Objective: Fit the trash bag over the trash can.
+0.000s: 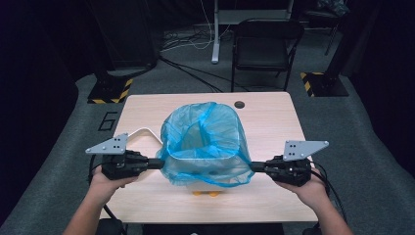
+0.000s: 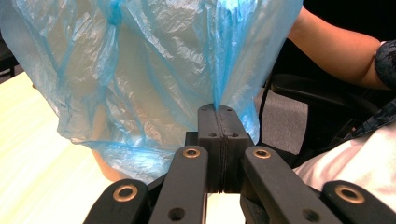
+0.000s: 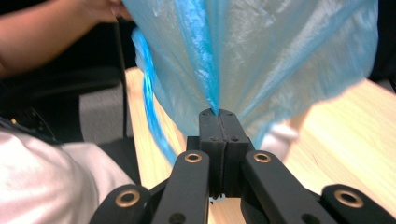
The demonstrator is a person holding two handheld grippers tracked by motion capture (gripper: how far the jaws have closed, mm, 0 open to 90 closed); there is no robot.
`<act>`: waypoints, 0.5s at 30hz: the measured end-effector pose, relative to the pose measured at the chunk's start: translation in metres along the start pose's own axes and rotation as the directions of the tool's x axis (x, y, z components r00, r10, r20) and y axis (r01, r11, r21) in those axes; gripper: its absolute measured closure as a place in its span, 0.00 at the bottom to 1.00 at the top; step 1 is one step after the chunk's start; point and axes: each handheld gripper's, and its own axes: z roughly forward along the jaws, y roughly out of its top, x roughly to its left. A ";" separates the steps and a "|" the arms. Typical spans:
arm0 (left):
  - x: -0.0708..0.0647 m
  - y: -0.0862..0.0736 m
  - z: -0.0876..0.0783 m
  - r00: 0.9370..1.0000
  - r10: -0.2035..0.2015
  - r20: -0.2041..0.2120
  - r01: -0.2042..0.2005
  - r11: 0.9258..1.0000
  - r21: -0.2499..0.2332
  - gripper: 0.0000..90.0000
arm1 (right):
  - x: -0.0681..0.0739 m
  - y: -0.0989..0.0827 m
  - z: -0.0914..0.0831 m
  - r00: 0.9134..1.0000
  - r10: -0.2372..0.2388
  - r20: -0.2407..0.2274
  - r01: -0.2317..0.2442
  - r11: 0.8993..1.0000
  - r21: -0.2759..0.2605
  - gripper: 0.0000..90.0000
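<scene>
High view, frame centre: left gripper (image 1: pixel 160 164) and right gripper (image 1: pixel 254 166) each clamp opposite rim edges of blue bag (image 1: pixel 203 142) over table (image 1: pixel 264 117).

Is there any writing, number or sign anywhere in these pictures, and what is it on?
"6": a large outlined figure marked on the grey floor, left of the table.
Yellow-and-black hazard stripes, a warning pattern with no words: on the two dark stand bases on the floor beyond the table.
No print can be read on the blue bag.
</scene>
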 end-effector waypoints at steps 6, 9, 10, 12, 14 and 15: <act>0.001 0.000 0.004 1.000 -0.001 0.004 0.001 1.000 0.014 0.99 | -0.007 -0.012 0.002 0.999 0.034 -0.002 -0.034 0.999 0.030 1.00; 0.002 0.000 0.003 1.000 -0.006 0.001 0.005 1.000 0.010 0.99 | -0.008 -0.015 0.001 0.999 0.039 -0.004 -0.039 0.999 0.032 1.00; 0.002 0.000 0.002 1.000 -0.007 0.000 0.007 1.000 0.008 0.99 | -0.008 -0.016 0.000 0.999 0.042 -0.003 -0.041 0.999 0.033 1.00; 0.002 0.000 0.001 1.000 -0.006 -0.006 0.006 1.000 0.006 0.97 | -0.008 -0.017 -0.002 0.999 0.040 -0.003 -0.040 0.999 0.026 1.00; 0.001 0.001 -0.002 1.000 -0.008 -0.021 0.008 1.000 0.002 0.87 | -0.007 -0.018 -0.005 0.999 0.039 0.000 -0.039 0.999 0.014 0.98; 0.000 0.002 -0.004 1.000 -0.009 -0.021 0.009 1.000 -0.005 0.87 | -0.006 -0.018 -0.007 0.999 0.038 0.000 -0.038 0.999 0.005 0.95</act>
